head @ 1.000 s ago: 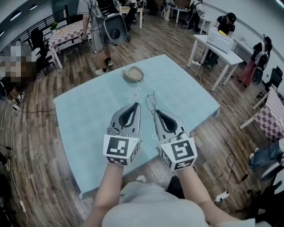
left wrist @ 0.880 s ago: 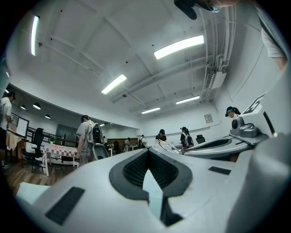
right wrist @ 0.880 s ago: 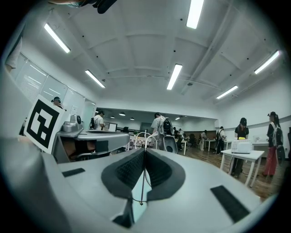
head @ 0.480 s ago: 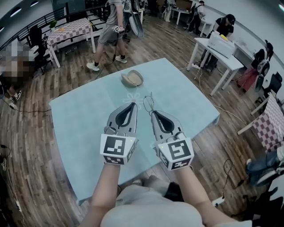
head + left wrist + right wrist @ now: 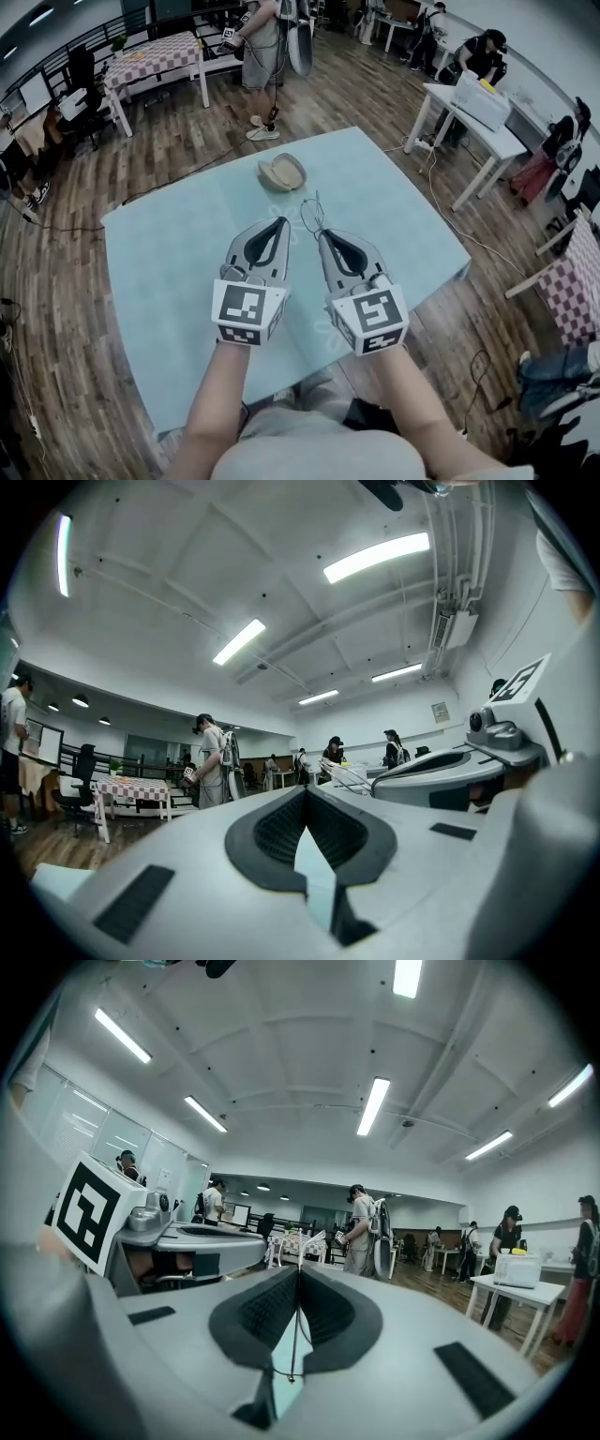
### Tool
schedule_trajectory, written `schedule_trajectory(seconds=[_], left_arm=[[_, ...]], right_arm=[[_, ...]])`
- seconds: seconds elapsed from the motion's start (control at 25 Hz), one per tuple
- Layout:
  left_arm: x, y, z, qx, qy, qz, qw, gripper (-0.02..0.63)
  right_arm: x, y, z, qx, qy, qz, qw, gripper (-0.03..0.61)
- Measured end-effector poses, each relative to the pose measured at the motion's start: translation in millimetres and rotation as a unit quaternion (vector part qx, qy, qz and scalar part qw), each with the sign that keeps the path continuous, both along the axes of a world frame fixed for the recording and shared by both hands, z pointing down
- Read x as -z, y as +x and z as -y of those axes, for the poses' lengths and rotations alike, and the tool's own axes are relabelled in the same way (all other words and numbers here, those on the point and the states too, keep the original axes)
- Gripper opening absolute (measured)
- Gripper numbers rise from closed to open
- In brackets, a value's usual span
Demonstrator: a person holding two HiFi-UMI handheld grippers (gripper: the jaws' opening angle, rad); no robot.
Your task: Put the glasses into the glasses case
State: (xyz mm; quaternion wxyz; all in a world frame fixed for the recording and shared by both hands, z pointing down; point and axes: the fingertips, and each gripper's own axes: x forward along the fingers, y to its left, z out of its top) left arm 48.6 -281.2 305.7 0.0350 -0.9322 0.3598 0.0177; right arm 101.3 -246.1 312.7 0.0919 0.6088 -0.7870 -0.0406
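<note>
The glasses (image 5: 310, 214) were not yet in the open case (image 5: 281, 172) on the table (image 5: 169, 253): the right tongs (image 5: 322, 234) gripped them near it, and the left tongs (image 5: 284, 223) were closed, empty.

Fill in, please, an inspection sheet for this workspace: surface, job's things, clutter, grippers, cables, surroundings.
Surface: light blue table, faint flower print.
Job's things: glasses case lies open near the far edge; glasses are held short of it.
Clutter: nothing seen on the table.
Grippers: left gripper shut, empty; right gripper shut on the glasses' thin frame.
Cables: one cable on the wood floor, right of the table.
Surroundings: white desk, checked table, a person standing behind.
</note>
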Motion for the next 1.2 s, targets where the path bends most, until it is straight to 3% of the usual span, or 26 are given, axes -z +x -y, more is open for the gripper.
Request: schedule_trajectory(seconds=[0.4, 1.2], left_arm=[[-9, 28, 62, 0.033, -0.018, -0.001, 0.9993, 0.008], [-25, 69, 194, 0.081, -0.05, 0.025, 0.9951, 0.008]], right_arm=[[-8, 23, 67, 0.039, -0.013, -0.009, 0.999, 0.011], [-27, 68, 202, 0.058, -0.062, -0.015, 0.996, 0.011]])
